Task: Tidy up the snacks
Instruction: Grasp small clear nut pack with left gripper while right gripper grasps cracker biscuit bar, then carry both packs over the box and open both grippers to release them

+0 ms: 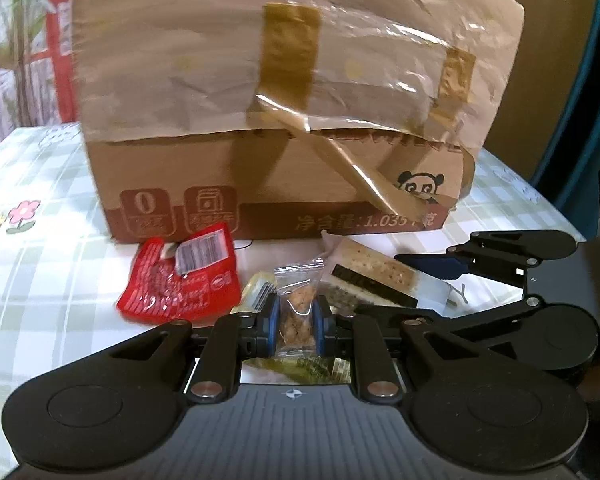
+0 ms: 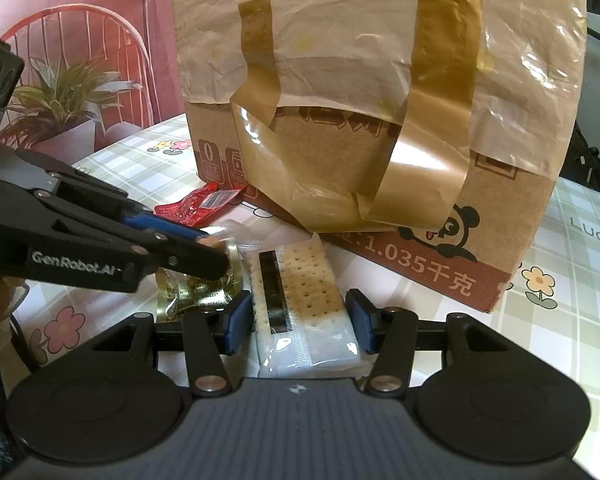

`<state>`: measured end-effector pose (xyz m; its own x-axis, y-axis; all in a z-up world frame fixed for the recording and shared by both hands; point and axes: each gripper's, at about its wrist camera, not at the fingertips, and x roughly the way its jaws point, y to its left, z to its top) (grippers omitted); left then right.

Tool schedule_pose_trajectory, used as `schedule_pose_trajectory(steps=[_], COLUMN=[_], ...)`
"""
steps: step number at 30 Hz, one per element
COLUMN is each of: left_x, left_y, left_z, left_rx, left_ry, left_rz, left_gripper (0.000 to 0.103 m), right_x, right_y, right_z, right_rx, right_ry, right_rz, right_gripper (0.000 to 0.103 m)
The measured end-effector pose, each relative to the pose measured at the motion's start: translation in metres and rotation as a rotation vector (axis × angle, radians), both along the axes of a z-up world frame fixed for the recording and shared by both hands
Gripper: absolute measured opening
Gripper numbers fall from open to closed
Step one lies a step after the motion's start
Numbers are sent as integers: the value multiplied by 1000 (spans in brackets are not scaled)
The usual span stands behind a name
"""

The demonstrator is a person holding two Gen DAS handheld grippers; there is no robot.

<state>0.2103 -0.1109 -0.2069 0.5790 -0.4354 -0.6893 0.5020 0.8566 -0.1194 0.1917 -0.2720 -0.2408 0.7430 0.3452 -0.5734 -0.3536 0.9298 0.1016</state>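
A: From the left wrist, what has the left gripper [image 1: 295, 322] got?

B: Its blue pads are pinched tight on a small clear snack packet [image 1: 298, 312], which stands between them above a greenish wrapper [image 1: 300, 368]. A red packet [image 1: 182, 276] lies just to the left on the checked tablecloth [image 1: 40, 280], free of the pile. The cracker pack [image 1: 374, 276] sits to the right.

A: Any room ahead?

B: Little. The cardboard box [image 1: 268, 184] stands close behind the snacks, its bottom edge near the red packet. Open cloth lies to the left.

A: And the right wrist view?

B: The right gripper [image 2: 298, 320] straddles the cracker pack [image 2: 300, 300], partly open; the left pad touches its edge, while a sliver of gap shows at the right one, so I cannot tell if it grips. The left gripper's fingers [image 2: 196, 252] reach in from the left over a gold wrapper [image 2: 196, 288]. The box [image 2: 380, 120] looms just beyond; bare tablecloth [image 2: 572, 280] opens to the right.
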Motion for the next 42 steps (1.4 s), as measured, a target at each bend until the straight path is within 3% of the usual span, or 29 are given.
schedule_pose_trajectory(steps=[9,17,31,42], left_x=[-18,-17,-26,-33], left_y=[36,41,51,71], left_z=[-3,-3,10,44], left_rx=[-106,-135,-155,-156], left_ry=[49,62,21,-62], left_rz=[109,132,140,179], left_gripper=[19,19,19,19], right_x=[0,-1,-8,-29], right_y=[0,1,-3,5], right_z=[0,1,9,51], right_rx=[0,-11,13,65], right_ry=[0,-3,8,-77], right_rz=[0,-1,7,92], right_gripper=[54,54,50,49])
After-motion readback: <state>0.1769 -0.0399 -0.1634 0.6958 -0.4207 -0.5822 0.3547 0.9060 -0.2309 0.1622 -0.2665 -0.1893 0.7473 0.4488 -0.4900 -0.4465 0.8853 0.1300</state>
